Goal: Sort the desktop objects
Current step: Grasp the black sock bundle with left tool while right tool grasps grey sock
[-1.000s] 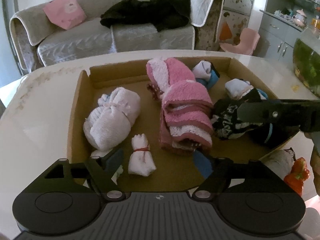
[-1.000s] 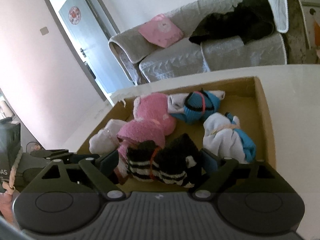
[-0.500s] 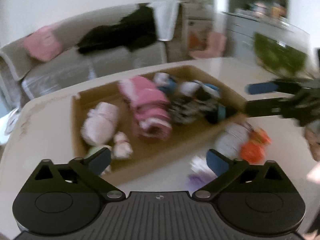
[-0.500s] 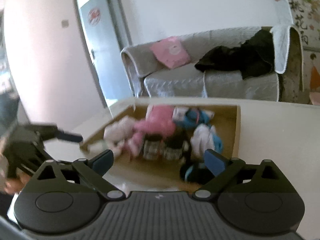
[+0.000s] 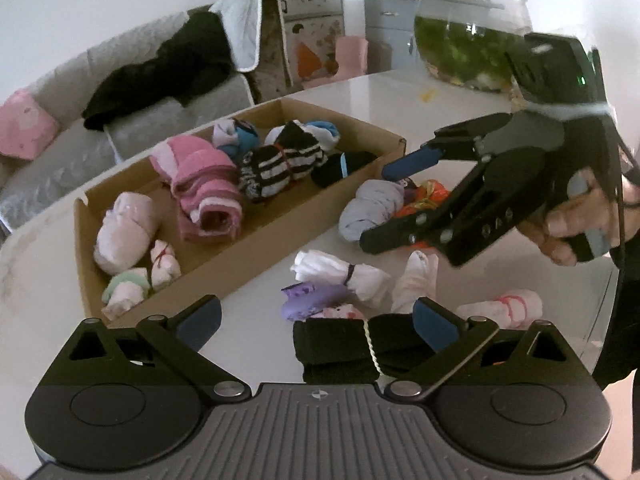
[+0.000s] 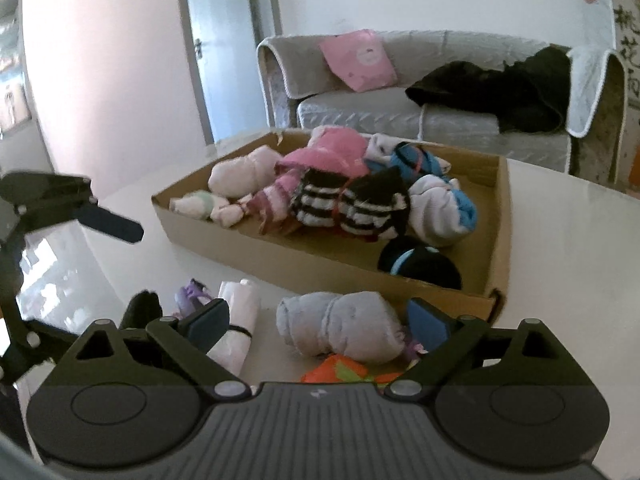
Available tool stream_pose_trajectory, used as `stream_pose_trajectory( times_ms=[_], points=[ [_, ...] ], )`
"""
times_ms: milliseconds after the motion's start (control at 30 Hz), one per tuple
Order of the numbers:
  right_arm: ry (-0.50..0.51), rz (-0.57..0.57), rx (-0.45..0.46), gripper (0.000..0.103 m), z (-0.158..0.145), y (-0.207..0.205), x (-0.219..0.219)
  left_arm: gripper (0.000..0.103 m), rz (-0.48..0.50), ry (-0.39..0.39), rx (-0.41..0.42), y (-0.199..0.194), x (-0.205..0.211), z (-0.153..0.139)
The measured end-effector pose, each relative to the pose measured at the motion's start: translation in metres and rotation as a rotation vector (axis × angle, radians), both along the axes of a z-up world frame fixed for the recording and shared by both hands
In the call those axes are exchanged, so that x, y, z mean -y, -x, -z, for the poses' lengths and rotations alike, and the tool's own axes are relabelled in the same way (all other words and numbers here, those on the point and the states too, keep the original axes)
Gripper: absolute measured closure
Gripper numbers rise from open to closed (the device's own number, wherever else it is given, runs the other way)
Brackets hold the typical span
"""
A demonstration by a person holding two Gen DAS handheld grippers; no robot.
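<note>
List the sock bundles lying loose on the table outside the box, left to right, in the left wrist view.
Purple bundle → white bundle with black band → cream bundle → pale pink bundle with red band.

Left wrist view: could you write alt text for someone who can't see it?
A cardboard box of rolled sock bundles sits on a white table, with more bundles loose beside it. The open left gripper hovers over a black bundle; the open right gripper reaches toward a grey one.

White table (image 5: 256, 320), cardboard box (image 5: 240, 264), sock bundles (image 5: 344, 276)
</note>
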State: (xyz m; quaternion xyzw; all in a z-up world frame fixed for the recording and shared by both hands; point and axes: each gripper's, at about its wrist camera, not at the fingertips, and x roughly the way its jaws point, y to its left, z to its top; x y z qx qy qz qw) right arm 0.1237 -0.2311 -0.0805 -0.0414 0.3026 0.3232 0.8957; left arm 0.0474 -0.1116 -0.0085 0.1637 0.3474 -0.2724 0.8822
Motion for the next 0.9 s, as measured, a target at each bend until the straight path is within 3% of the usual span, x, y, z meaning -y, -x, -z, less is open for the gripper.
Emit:
stream_pose_trajectory(
  times_ms=[233,433,733,800,833,900],
  points=[
    [0.055,0.008,-0.006,0.008,0.008,0.003,-0.006,0.0,0.059,0.087,-0.048,0.006,-0.007,-0.004],
    [0.054,0.006,-0.021,0.009,0.01,0.002,-0.006,0.0,0.069,0.026,-0.102,0.007,0.006,0.016],
    [0.057,0.003,-0.025,0.009,0.01,0.002,-0.006,0.001,0.003,0.061,-0.191,-0.007,0.006,0.03],
    [0.057,0.003,-0.028,0.01,0.009,0.002,-0.006,0.003,-0.003,0.079,-0.201,-0.008,0.003,0.028],
    [0.055,0.006,-0.029,0.013,0.009,0.002,-0.006,0.009,-0.008,0.089,-0.208,-0.008,0.002,0.028],
    [0.051,0.012,-0.034,0.02,0.007,0.001,-0.005,0.014,-0.018,0.111,-0.229,-0.011,-0.002,0.027]
  ],
)
